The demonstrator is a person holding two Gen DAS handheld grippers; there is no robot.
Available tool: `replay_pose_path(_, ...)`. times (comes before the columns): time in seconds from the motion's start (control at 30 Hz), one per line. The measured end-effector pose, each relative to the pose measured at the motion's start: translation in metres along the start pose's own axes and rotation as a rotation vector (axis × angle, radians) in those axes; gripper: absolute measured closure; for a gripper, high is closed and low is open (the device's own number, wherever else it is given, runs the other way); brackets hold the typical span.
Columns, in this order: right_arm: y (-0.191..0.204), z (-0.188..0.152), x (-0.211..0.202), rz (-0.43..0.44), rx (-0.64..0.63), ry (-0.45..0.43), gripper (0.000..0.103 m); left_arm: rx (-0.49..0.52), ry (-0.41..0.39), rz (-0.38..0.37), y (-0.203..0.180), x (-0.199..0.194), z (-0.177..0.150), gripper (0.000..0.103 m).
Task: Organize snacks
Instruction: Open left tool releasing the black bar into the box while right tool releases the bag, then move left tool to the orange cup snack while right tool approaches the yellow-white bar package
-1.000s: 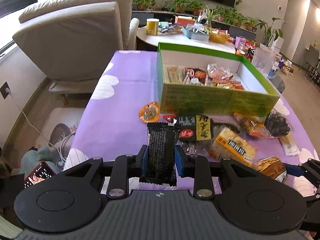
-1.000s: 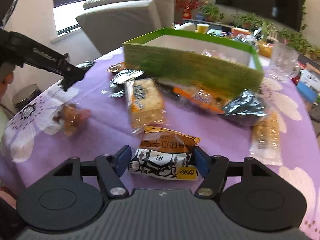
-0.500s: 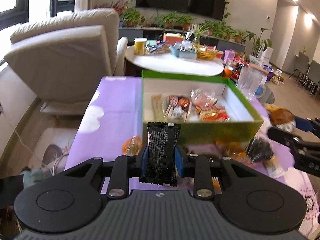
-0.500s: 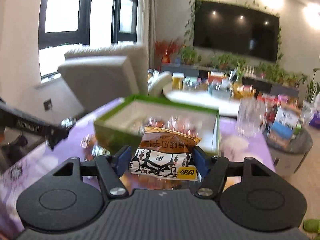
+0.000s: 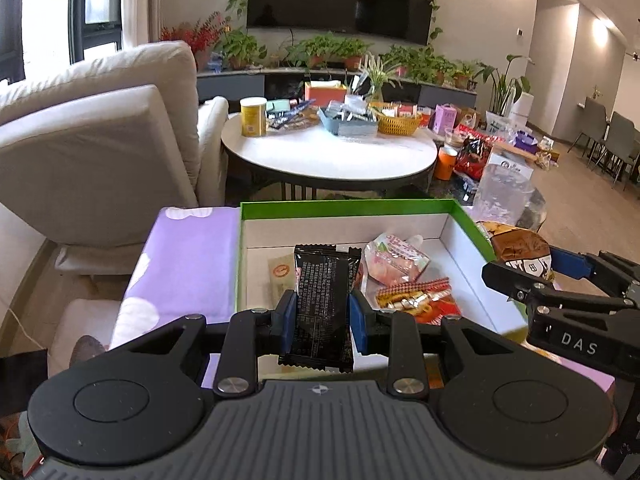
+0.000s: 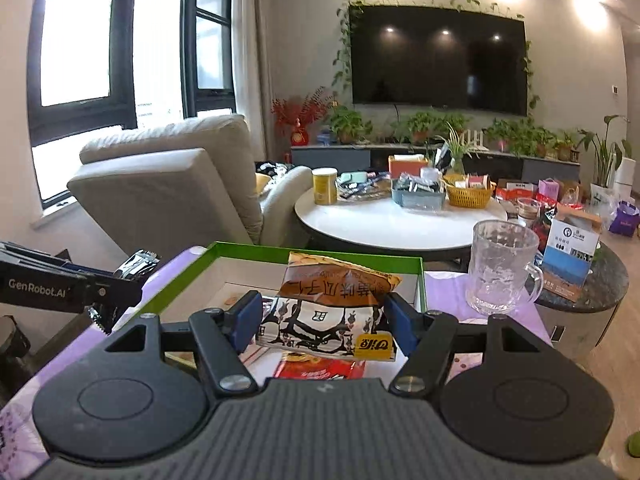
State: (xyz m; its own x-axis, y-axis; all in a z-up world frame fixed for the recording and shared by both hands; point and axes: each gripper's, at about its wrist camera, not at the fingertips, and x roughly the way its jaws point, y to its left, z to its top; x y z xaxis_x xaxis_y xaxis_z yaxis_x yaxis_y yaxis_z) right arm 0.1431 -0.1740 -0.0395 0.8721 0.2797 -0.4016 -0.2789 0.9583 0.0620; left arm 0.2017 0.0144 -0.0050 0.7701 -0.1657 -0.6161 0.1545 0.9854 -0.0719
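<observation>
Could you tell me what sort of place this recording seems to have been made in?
Most likely a home living room: a large wall-mounted television hangs above a row of potted plants, and a beige armchair sits beside a round coffee table cluttered with household bits.

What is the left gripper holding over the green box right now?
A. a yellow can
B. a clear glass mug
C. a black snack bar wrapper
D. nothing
C: the left gripper has its blue pads pressed on a black snack bar wrapper, above the green box.
</observation>
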Motion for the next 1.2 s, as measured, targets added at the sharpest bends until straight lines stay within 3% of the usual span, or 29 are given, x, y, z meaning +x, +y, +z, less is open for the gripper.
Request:
replay_pose_path(0.27, -0.005, -0.004, 0.042, -0.029, 0.005, 0.064, 0.034, -0.012, 0.079, 0.011, 0.007, 0.057, 0.003, 0.076)
replay_pose_path(0.43, -0.001, -0.007, 0.046, -0.047, 0.003, 0.061, 0.033, -0.048, 0.129, -0.002, 0.013, 0.069, -0.004, 0.071)
replay_pose_path(0.67, 0.008, -0.001, 0.023, -0.131, -0.041, -0.036, 0.033, -0.071, 0.094, 0.006, 0.018, 0.048, 0.0, 0.068)
replay_pose_path(0.77, 0.011, 0.006, 0.003, -0.255, -0.036, -0.132, 0.033, -0.082, 0.063, 0.017, 0.021, 0.031, 0.0, 0.067)
replay_pose_path(0.87, 0.019, 0.011, -0.026, -0.414, -0.074, -0.296, 0.033, -0.098, 0.031, 0.029, 0.025, 0.014, 0.001, 0.067)
replay_pose_path(0.93, 0.022, 0.016, -0.046, -0.398, -0.078, -0.339, 0.033, -0.11, 0.012, 0.039, 0.028, 0.003, 0.0, 0.067)
replay_pose_path(1.1, 0.025, 0.021, -0.075, -0.269, -0.074, -0.315, 0.033, -0.139, -0.025, 0.062, 0.038, -0.024, -0.003, 0.067)
replay_pose_path(1.2, 0.035, 0.018, -0.093, -0.281, -0.102, -0.364, 0.033, -0.142, -0.033, 0.088, 0.045, -0.036, -0.008, 0.066)
